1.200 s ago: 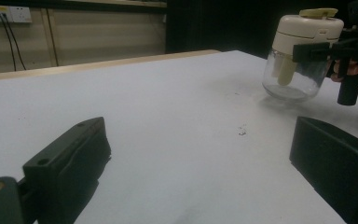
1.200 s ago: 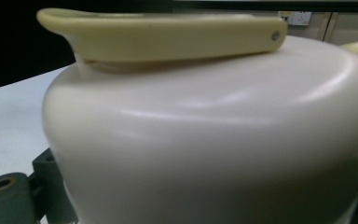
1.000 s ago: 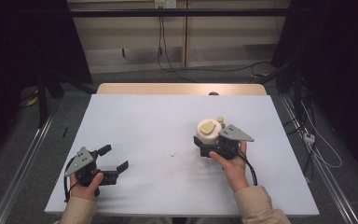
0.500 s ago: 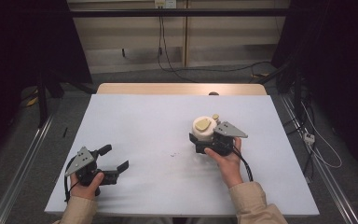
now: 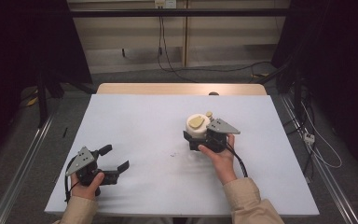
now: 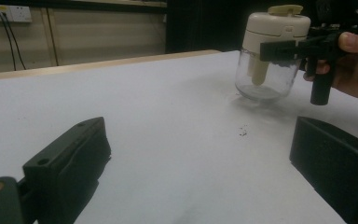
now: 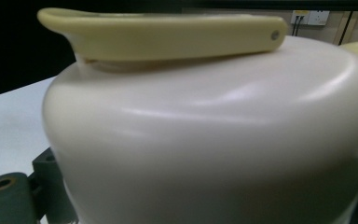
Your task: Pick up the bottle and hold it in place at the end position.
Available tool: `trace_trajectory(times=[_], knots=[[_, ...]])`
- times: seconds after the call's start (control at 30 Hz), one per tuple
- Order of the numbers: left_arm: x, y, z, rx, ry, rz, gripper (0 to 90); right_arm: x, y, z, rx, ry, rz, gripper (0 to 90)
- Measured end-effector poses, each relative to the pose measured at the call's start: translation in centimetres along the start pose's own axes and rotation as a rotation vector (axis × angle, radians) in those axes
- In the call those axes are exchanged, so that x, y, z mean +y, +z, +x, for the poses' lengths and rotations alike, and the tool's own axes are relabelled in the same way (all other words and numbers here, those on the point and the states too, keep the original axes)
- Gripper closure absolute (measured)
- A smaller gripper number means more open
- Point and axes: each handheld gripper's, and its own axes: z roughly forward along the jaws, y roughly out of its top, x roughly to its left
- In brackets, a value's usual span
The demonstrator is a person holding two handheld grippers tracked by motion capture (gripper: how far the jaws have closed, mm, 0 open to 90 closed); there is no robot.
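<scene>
Thing in hand: a glass jar (image 6: 264, 79) with a cream lid (image 5: 198, 125) and a yellowish flat handle (image 7: 168, 32) on top, standing right of centre on the white surface (image 5: 140, 126).
Right claw (image 5: 196, 137): clamped on the jar's cream lid, one jaw on each side of it as the left gripper view shows; the right hand (image 5: 219, 156) grips the tool from behind.
Left claw (image 5: 114, 158): jaws wide apart, holding nothing, resting low near the front left of the surface and well apart from the jar.
Jar contact: the glass base looks to be on or just above the surface; I cannot tell which.
Step in hand: judged to be steadying or lifting the jar by its lid.
Risk, lid: the grip is on the lid, not the glass, so if the lid sits loose, a lift could pull it off and leave or drop the glass.
Risk, slip: the lid is smooth and rounded, so a tilt of the hand could let it slide out of the jaws.
Risk, tipping: a sideways push with the base down could topple the jar.
Small specks (image 5: 172, 154): dark crumbs beside the jar, harmless.
</scene>
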Motion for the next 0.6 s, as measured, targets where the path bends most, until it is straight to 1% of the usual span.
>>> trace_trajectory(times=[0.07, 0.13, 0.17, 0.43, 0.5, 0.57, 0.6], knots=[[0.0, 0.0, 0.0, -0.003, -0.007, -0.005, 4.0, 0.0, 0.3, 0.0, 0.002, -0.004, 0.001, 6.8], [0.0, 0.0, 0.0, 0.0, -0.001, -0.001, 3.9, 0.1, 0.5, 0.1, 0.005, -0.004, 0.0, 6.8], [0.0, 0.0, 0.0, -0.002, -0.007, -0.005, 3.9, 0.1, 0.6, 0.1, 0.003, -0.003, -0.002, 6.8], [0.0, 0.0, 0.0, -0.004, -0.003, -0.003, 3.9, 0.2, 1.2, 0.2, 0.011, 0.005, 0.0, 6.8], [0.0, 0.0, 0.0, -0.001, -0.007, -0.005, 3.9, 0.2, 1.3, 0.2, 0.007, 0.008, -0.002, 6.8], [0.0, 0.0, 0.0, 0.002, -0.001, -0.002, 3.9, 0.2, 1.4, 0.1, 0.006, 0.013, 0.001, 6.8], [0.0, 0.0, 0.0, 0.001, -0.001, 0.0, 3.9, 0.2, 1.5, 0.1, 0.003, 0.009, 0.002, 6.8]])
